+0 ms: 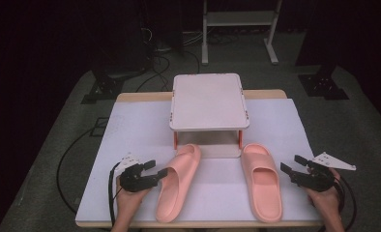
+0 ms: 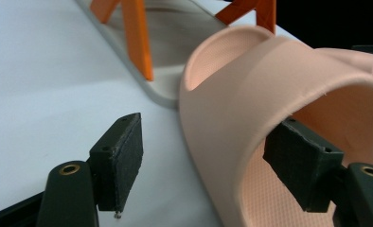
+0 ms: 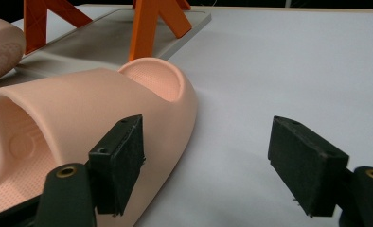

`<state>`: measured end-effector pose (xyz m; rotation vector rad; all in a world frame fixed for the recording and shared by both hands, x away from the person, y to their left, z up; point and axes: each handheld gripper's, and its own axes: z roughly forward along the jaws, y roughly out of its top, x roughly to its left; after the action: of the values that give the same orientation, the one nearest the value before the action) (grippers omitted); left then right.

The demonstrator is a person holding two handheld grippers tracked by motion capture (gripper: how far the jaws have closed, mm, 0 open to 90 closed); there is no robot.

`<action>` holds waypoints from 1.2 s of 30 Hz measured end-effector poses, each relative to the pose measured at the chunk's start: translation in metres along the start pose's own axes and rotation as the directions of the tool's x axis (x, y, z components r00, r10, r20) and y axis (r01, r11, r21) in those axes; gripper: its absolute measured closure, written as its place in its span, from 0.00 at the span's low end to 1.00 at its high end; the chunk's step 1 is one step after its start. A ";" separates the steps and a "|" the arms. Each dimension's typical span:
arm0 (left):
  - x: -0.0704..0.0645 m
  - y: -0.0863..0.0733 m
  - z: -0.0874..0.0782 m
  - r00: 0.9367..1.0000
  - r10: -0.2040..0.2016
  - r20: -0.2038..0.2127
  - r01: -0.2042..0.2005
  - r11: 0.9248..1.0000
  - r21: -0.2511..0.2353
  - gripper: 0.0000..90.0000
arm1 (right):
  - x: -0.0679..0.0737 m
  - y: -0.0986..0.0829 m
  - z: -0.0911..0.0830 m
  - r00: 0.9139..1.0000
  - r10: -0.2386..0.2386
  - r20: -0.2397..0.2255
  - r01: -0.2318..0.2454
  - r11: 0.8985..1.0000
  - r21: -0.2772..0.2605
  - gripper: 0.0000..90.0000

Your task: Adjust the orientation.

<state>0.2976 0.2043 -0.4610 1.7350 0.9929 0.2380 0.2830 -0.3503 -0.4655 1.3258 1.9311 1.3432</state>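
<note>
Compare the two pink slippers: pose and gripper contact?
The left slipper lies angled, toe leaning toward the rack; the right slipper lies nearly straight. The left gripper straddles the left slipper's strap edge, one jaw inside; the right gripper stands open beside the right slipper, apart. Both are pink, soles down.

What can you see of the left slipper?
The left slipper is a pale pink slide of soft, foam-like material, with one broad strap over an open toe and a finely dotted footbed. It lies sole down on the white table, toe towards the stand, slightly angled. The left tongs are open astride its outer strap edge: one jaw sits inside under the strap, the other outside, clear of it.
</note>
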 end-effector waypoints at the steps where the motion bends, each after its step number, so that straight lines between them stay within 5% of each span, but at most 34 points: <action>1: 0.000 0.000 0.000 1.000 0.000 0.000 0.000 1.000 0.000 0.32 | 0.000 0.000 0.000 1.000 -0.002 0.000 0.002 1.000 -0.002 0.30; 6: -0.012 0.001 0.013 0.998 0.055 0.010 -0.056 0.998 0.042 0.34 | -0.002 -0.001 -0.004 1.000 0.007 -0.002 -0.007 1.000 -0.006 0.30; 14: -0.010 0.000 0.011 0.999 0.041 0.027 -0.042 0.998 0.050 0.43 | -0.001 -0.003 -0.009 1.000 0.008 -0.015 -0.008 1.000 -0.017 0.30; 24: -0.015 -0.001 0.013 0.996 0.086 -0.028 -0.083 0.992 0.093 0.57 | 0.011 -0.009 -0.023 0.998 -0.012 -0.063 0.010 1.000 -0.025 0.31; 36: -0.017 -0.001 0.011 0.994 0.099 -0.052 -0.095 0.993 0.076 0.65 | 0.028 -0.013 -0.025 0.993 -0.049 -0.105 0.048 0.999 -0.015 0.32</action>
<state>0.2924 0.1844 -0.4614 1.8547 0.9684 0.3174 0.2449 -0.3379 -0.4619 1.2171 2.0070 1.4249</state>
